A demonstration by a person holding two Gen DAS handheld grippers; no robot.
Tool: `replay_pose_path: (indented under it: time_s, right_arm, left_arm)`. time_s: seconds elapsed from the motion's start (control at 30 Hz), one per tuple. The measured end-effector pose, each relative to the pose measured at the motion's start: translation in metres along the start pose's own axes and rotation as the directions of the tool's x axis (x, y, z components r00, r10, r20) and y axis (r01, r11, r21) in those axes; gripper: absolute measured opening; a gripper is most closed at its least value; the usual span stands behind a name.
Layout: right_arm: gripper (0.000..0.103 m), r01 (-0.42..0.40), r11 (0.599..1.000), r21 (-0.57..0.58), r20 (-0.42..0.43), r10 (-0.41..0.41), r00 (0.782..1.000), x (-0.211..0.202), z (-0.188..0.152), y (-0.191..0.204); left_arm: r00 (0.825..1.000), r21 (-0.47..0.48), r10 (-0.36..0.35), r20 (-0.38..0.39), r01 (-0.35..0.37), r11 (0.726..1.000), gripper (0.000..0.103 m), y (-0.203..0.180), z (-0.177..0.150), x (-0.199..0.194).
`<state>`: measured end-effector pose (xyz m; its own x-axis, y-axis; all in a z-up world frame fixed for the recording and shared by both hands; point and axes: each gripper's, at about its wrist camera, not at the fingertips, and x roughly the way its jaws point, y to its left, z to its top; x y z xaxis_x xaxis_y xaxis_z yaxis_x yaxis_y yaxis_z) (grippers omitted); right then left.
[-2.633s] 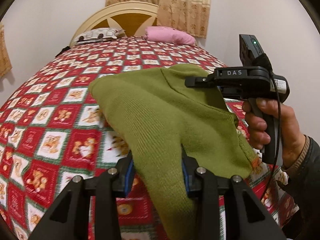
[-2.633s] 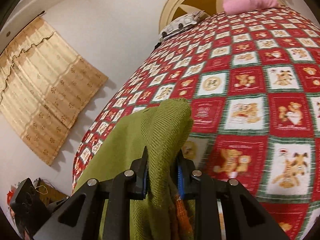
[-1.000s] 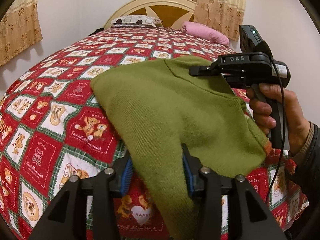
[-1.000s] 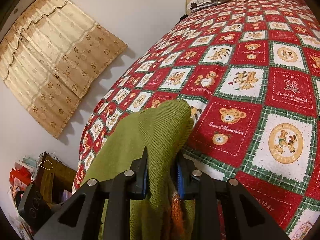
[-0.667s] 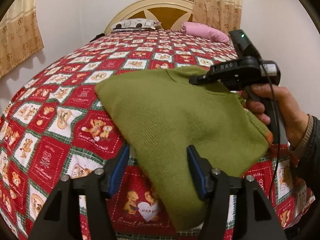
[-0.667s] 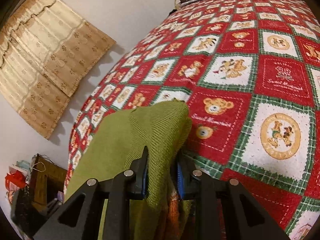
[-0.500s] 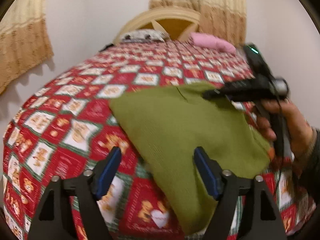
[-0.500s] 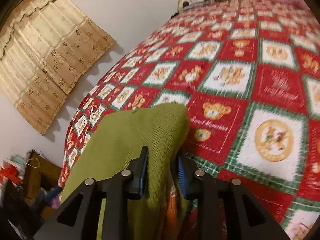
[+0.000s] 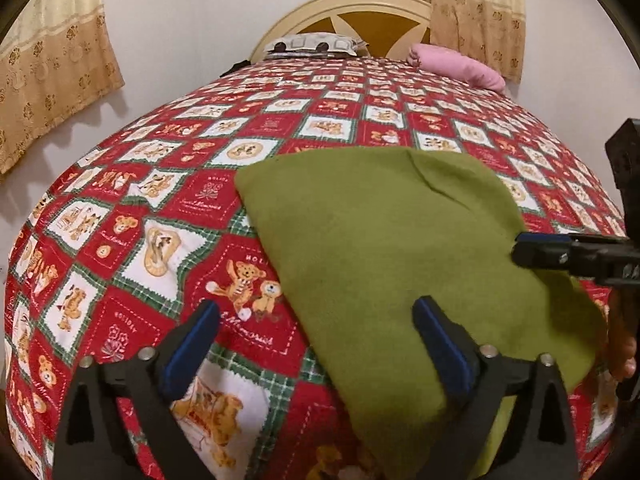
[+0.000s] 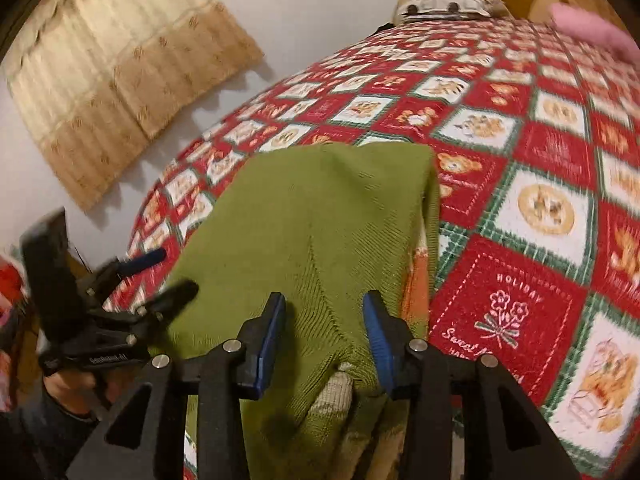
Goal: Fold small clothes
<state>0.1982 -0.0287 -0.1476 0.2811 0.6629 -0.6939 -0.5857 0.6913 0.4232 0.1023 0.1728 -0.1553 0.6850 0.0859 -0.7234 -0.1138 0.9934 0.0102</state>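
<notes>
Since the left gripper point(image 9: 316, 340) gapes wide and opening, and the right gripper point(image 10: 325, 328) is parting around a knit ridge, the green sweater point(image 9: 384, 248), draped at six o'clock on the bed point(image 9: 168, 216), may slide off the edge.

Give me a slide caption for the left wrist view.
Left tool opening, pads clear of the green knit sweater lying on the teddy-bear quilt.
</notes>
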Motion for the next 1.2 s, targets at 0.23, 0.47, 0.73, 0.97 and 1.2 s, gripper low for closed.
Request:
replay_pose_path:
  time_s: [0.23,0.47,0.73,0.97,1.2]
  right_arm:
    - [0.042,0.023,0.999,0.025,0.019,-0.024,1.0,-0.004,-0.004,0.001]
    - [0.061,0.171,0.982,0.081,0.224,-0.185,0.957,-0.08,-0.017,0.046]
    - [0.062,0.28,0.96,0.007,0.318,-0.267,0.91,-0.114,-0.03,0.102]
    - [0.067,0.302,0.953,0.014,0.343,-0.288,0.894,-0.124,-0.039,0.114]
    - [0.067,0.312,0.95,-0.009,0.359,-0.288,0.888,-0.129,-0.043,0.123]
  left_arm:
    - [1.0,-0.068,-0.019,0.016,0.02,0.997,0.103,0.003,-0.001,-0.01]
    - [0.992,-0.046,-0.006,0.126,0.012,0.999,0.103,0.002,0.002,-0.08]
    - [0.973,-0.039,-0.037,0.228,0.047,0.998,0.103,-0.001,0.006,-0.122]
    - [0.964,-0.044,-0.047,0.261,0.06,0.997,0.103,-0.001,0.009,-0.132]
    - [0.964,-0.034,-0.046,0.261,0.057,0.998,0.103,-0.006,0.007,-0.132]
